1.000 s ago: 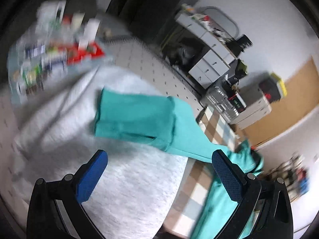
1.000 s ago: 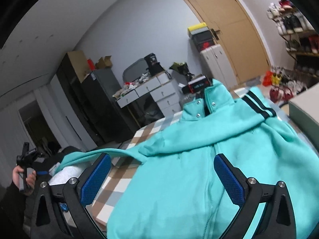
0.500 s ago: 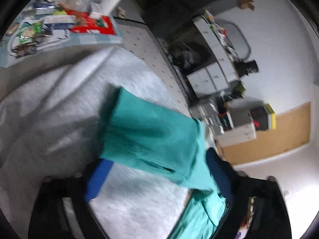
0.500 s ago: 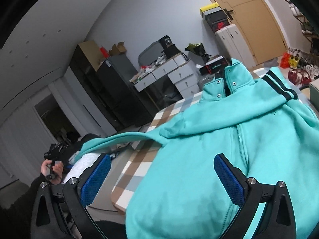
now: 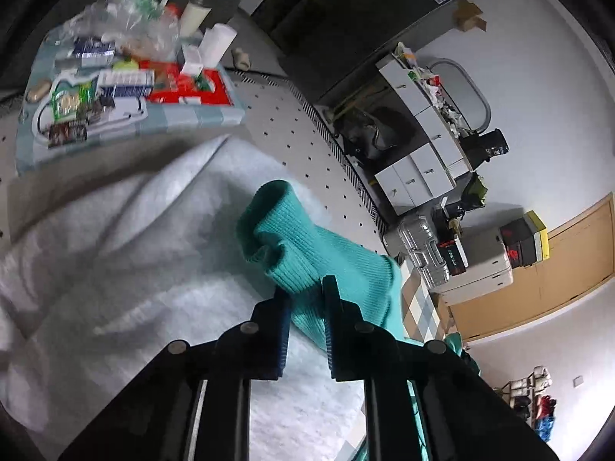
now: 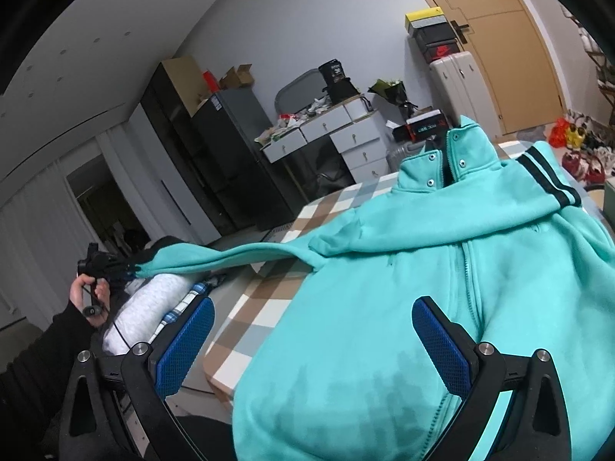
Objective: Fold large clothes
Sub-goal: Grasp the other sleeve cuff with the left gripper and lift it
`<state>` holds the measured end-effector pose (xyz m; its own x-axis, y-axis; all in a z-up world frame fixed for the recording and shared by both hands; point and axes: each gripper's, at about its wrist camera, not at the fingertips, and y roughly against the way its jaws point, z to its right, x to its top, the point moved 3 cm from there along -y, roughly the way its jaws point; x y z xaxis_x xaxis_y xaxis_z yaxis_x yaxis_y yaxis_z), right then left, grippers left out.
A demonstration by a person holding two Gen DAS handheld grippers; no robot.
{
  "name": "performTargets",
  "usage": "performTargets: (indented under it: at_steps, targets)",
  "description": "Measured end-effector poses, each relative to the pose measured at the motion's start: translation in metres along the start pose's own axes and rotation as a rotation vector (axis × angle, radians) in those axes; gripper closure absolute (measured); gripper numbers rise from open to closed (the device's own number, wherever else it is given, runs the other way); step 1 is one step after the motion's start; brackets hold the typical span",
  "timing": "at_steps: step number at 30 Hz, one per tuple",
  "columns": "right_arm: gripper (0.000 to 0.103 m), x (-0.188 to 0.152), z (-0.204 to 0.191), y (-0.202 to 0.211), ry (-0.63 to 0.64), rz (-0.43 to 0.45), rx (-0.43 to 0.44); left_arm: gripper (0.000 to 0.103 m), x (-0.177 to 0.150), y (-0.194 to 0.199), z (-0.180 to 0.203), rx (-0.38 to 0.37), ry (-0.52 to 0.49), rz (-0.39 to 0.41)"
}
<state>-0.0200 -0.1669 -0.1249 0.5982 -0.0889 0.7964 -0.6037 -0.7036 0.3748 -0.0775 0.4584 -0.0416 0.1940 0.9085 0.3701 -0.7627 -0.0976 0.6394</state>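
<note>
Left gripper (image 5: 305,288): jaws have just been closing and now pinch the ribbed cuff (image 5: 284,246), so the sleeve can be carried without slipping.
Sleeve (image 6: 230,255): stretched out to the left, off the table edge and above a grey blanket (image 5: 115,269); held taut, probably to bring it back across the body in one flat fold.
Right gripper (image 6: 311,334): jaws wide, nothing between them; it hovers over the near hem, likely ready to pin or lift that side.
Jacket (image 6: 423,288): teal, zip-front, lying front up on the checked table (image 6: 269,299), collar at the far end, spread flat for folding.
Stage: early, my guess; the body is not folded yet.
</note>
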Motion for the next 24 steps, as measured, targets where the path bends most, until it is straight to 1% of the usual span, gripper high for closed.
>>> performTargets:
  at_steps: [1,2,3,4,5,6,8,12,13,14,15,16,18,20,24]
  targets:
    - [0.000,0.000,0.001,0.000,-0.005,-0.001,-0.001,0.087,0.000,-0.002,-0.002,-0.005,0.019,-0.003]
    - [0.000,0.000,0.001,-0.001,-0.009,-0.002,-0.003,0.074,0.001,-0.006,-0.004,-0.011,0.041,-0.011]
    - [0.000,0.001,0.002,-0.001,-0.011,-0.005,-0.005,0.063,0.000,-0.008,-0.009,0.002,0.064,-0.020]
    - [0.000,0.001,0.002,-0.001,-0.013,-0.009,-0.005,0.046,-0.001,-0.011,-0.011,-0.014,0.083,-0.021]
    - [0.000,0.001,0.003,-0.002,-0.017,-0.012,-0.003,0.044,-0.002,-0.012,-0.008,-0.029,0.081,-0.020]
    - [0.000,0.001,0.003,-0.003,-0.022,-0.016,0.002,0.043,-0.003,-0.012,-0.005,-0.031,0.068,-0.015]
    - [0.000,0.000,0.003,-0.003,-0.029,-0.021,0.010,0.038,-0.003,-0.016,0.003,-0.035,0.040,-0.009]
    - [0.000,-0.001,0.001,-0.005,-0.018,-0.027,0.005,0.038,0.000,-0.022,0.004,-0.036,0.061,0.018]
    - [0.000,-0.002,0.001,-0.006,-0.019,-0.032,0.001,0.041,0.002,-0.023,0.002,-0.025,0.081,0.023]
    - [0.000,-0.002,0.002,-0.007,-0.022,-0.038,-0.002,0.062,0.003,-0.022,0.002,0.005,0.080,0.032]
    - [0.000,-0.002,0.002,-0.008,-0.025,-0.042,-0.002,0.077,0.004,-0.022,0.002,0.058,0.068,0.039]
    - [0.000,-0.002,0.002,-0.009,-0.027,-0.045,-0.001,0.093,0.004,-0.022,0.003,0.086,0.055,0.035]
    - [0.000,-0.002,0.002,-0.009,-0.028,-0.044,0.000,0.094,0.005,-0.020,0.004,0.080,0.050,0.042]
    - [0.000,-0.002,0.002,-0.008,-0.030,-0.040,0.001,0.096,0.009,-0.012,0.009,0.077,0.038,0.077]
    - [0.000,-0.003,0.001,-0.009,-0.034,-0.042,0.000,0.097,0.019,0.009,0.034,0.047,-0.001,0.132]
